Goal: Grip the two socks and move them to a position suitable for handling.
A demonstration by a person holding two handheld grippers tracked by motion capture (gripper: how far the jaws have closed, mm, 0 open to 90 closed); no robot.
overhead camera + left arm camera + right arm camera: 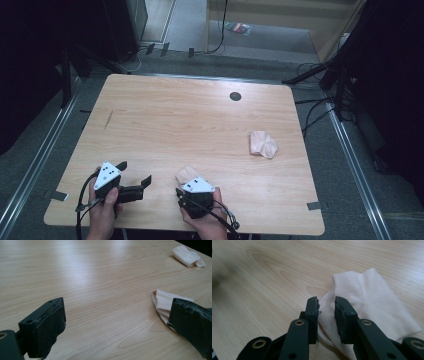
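Meanwhile, at the near edge of a pale wooden table point(200, 120), a person works two hand-held grippers. At left, the left gripper point(134, 176) lies low over bare wood, its jaws spread wide with nothing between them; in the left gripper view the cloth shows just beyond one jaw. Further right, the right gripper point(181, 188) points at a cream cloth point(372, 302) lying on the table just ahead of the person's right hand point(207, 220). Its jaws stand narrowly apart (a slim gap remains), with a raised fold of the cloth between them; whether the pads press that fold cannot be told. Well apart, toward the table's right side, a second crumpled cloth point(263, 144) lies alone.
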